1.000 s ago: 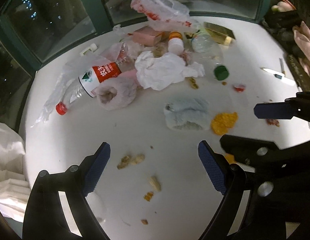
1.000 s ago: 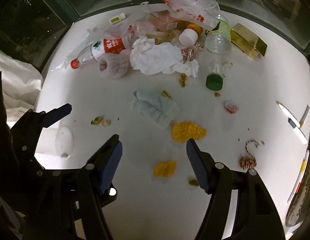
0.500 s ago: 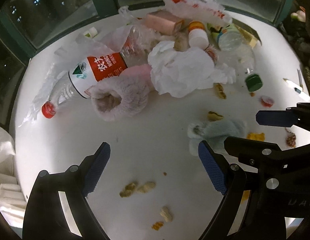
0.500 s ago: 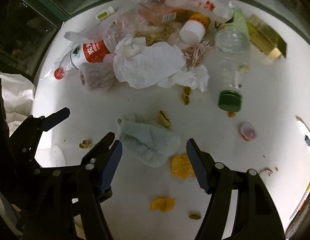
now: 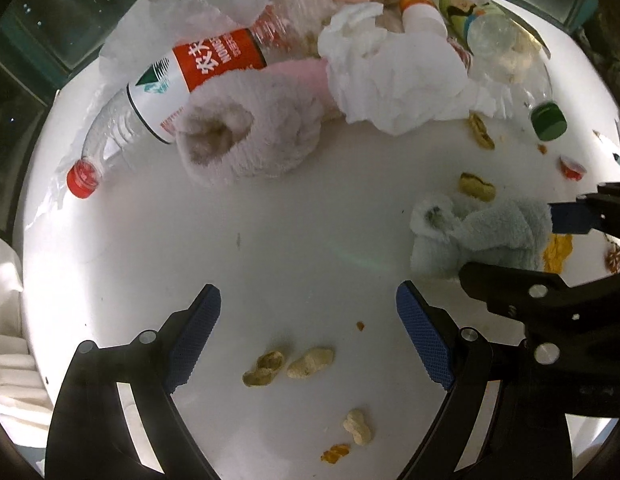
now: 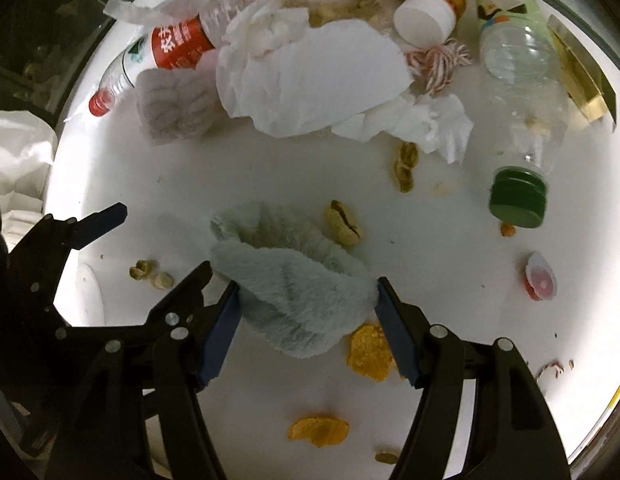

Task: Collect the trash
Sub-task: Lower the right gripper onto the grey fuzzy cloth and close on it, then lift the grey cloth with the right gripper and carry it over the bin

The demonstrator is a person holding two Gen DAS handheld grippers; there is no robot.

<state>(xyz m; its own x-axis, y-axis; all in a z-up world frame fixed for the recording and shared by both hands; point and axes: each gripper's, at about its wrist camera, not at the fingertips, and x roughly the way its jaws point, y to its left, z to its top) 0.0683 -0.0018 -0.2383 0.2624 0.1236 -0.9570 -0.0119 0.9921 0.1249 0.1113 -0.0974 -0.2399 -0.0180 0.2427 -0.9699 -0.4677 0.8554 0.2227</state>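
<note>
While the right gripper (image 6: 308, 300) points steeply down at the glossy white round table (image 6: 450, 280), its blue cross-hatched pads sit on either flank of a pale blue fluffy slipper (image 6: 302, 300). Its jaws have just been closing, and both pads now meet the plush pile of the slipper, which lies on the tabletop with its open mouth turned away from the camera. Crinkled orange chips (image 6: 370, 350) lie flat just beside the slipper's toe, and a split, ridged peanut shell (image 6: 344, 224) rests near its opening.

The left gripper (image 5: 308, 332) hangs with its jaws wide apart and nothing between them, above bare table and a few pale, lumpy peanut shells (image 5: 288, 364). Further back lies the heap of rubbish: a clear ribbed plastic bottle (image 5: 178, 80) with a red label and red cap on its side, a pinkish-beige furry slipper (image 5: 246, 136) touching it, crumpled white tissue paper (image 5: 394, 80), and a second clear bottle with a green screw cap (image 6: 518, 198). A small red-and-white lid (image 6: 540, 278) sits apart from these.
</note>
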